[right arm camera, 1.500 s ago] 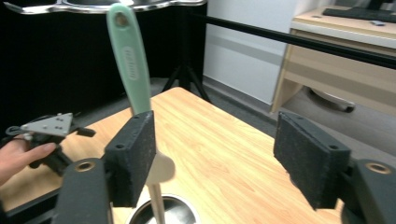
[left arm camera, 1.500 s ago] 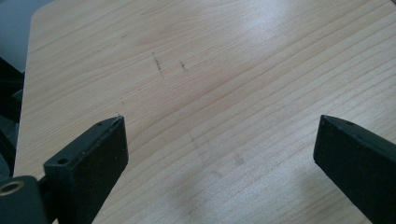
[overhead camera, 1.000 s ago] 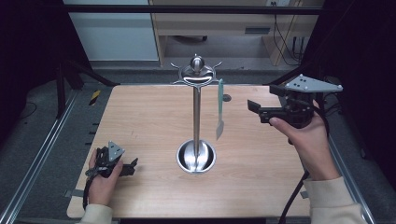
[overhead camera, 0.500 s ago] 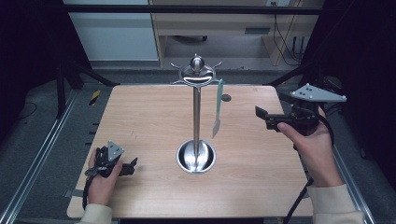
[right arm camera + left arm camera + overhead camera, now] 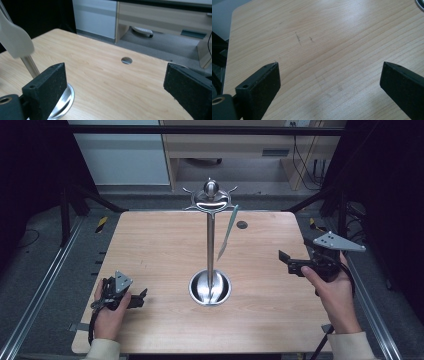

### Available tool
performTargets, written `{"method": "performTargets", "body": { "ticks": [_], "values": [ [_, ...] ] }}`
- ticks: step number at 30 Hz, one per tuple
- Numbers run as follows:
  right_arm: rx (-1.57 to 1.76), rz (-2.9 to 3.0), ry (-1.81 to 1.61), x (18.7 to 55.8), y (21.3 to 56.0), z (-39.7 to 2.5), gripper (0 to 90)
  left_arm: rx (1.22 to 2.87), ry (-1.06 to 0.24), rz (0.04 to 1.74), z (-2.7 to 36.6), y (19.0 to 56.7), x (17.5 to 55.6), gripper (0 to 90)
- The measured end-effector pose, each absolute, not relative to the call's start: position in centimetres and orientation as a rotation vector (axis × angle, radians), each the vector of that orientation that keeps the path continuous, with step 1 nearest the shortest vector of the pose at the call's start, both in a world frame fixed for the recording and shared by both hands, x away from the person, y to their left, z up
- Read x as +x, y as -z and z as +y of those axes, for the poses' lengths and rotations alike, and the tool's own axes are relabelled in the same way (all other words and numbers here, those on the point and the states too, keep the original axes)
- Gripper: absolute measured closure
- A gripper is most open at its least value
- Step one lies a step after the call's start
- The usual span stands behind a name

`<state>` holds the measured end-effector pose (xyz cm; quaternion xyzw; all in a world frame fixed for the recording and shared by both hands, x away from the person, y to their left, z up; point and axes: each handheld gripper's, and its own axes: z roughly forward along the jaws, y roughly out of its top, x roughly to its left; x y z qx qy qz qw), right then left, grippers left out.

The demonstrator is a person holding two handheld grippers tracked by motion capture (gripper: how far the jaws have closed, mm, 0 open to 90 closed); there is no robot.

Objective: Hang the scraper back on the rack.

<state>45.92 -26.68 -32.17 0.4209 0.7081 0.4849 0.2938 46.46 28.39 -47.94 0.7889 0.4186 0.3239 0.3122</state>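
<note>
The left gripper (image 5: 141, 298) rests low on the light wooden table (image 5: 150, 250) at the near left corner, its jaws spread wide with only bare wood between them. The right gripper (image 5: 286, 261) is held above the right side of the table, jaws also wide apart and holding nothing, and they point toward the middle.

The work in hand seems to be the pale, thin spatula-like utensil (image 5: 227, 233) that hangs from the shiny metal stand with a round base (image 5: 210, 288). Since the right gripper is free of it, I judge the step is to draw this gripper away cleanly. To do this well, the hand should go back in a straight line, away from the stand, with the jaws kept apart, so nothing brushes the hanging piece or the thin pole. The left gripper is better left quiet where it lies.

The utensil hangs tilted from a hook arm on the right of the stand's top (image 5: 212, 196), its narrow tip pointing down and close beside the pole. In the right gripper view its flat white end (image 5: 15, 40) looks smooth, probably plastic. It appears light and likely to swing easily.
</note>
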Motion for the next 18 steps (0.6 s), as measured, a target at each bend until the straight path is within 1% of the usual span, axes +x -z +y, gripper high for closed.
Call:
{"method": "performTargets", "body": {
  "ticks": [11,18],
  "values": [
    [1.152,1.945,-1.256,45.6,36.5,-26.4,4.2,2.074,-0.860,1.106,28.5,47.9,46.4,2.9],
    [1.166,1.997,-1.213,45.8,39.2,-25.5,5.5,2.080,-0.861,1.105,28.5,47.9,46.5,2.8]
  ]
}}
